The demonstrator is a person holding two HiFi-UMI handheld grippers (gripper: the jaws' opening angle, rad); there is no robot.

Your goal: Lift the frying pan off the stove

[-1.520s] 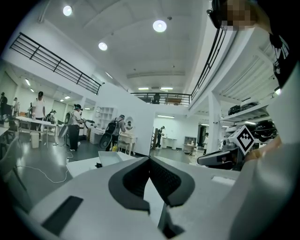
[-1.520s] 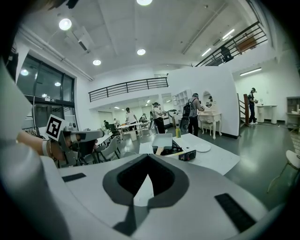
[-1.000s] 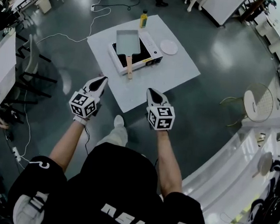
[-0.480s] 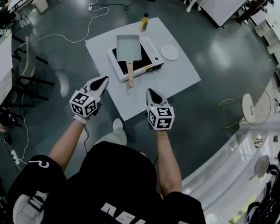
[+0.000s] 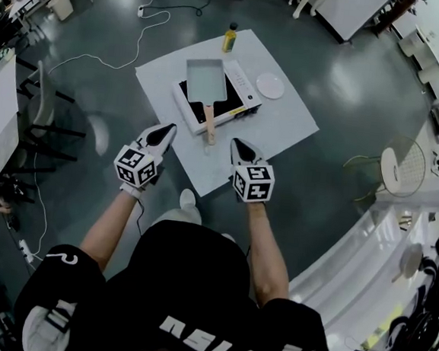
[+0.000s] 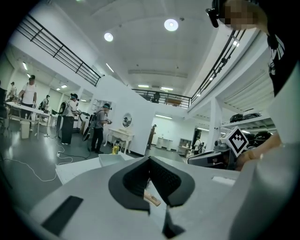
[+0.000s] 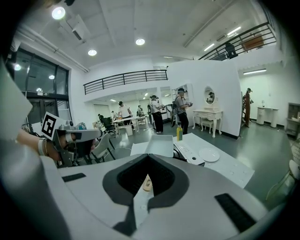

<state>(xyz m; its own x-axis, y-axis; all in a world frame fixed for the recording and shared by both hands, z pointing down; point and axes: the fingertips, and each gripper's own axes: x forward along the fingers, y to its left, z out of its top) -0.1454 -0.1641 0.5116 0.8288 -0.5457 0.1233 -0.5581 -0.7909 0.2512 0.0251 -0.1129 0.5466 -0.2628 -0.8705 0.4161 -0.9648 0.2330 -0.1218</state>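
A rectangular grey frying pan (image 5: 206, 79) with a wooden handle (image 5: 209, 123) sits on a white portable stove (image 5: 244, 87) on the low white table (image 5: 285, 127). The handle points toward me. My left gripper (image 5: 165, 132) hovers at the table's near edge, left of the handle end, shut and empty. My right gripper (image 5: 237, 146) hovers right of the handle end, also shut and empty. In the left gripper view the handle tip (image 6: 152, 200) shows behind the closed jaws; in the right gripper view the handle tip (image 7: 147, 184) and pan (image 7: 159, 145) lie ahead.
A yellow bottle (image 5: 229, 36) stands at the table's far edge and a white plate (image 5: 270, 84) lies right of the stove. A cable (image 5: 108, 56) runs over the floor at left. Chairs (image 5: 48, 110) and desks stand left; a round stool (image 5: 402, 165) stands right. People stand far off (image 6: 99, 127).
Both grippers have moved forward toward the table and the pan handle, staying shut. The pan and stove have not moved on the table.
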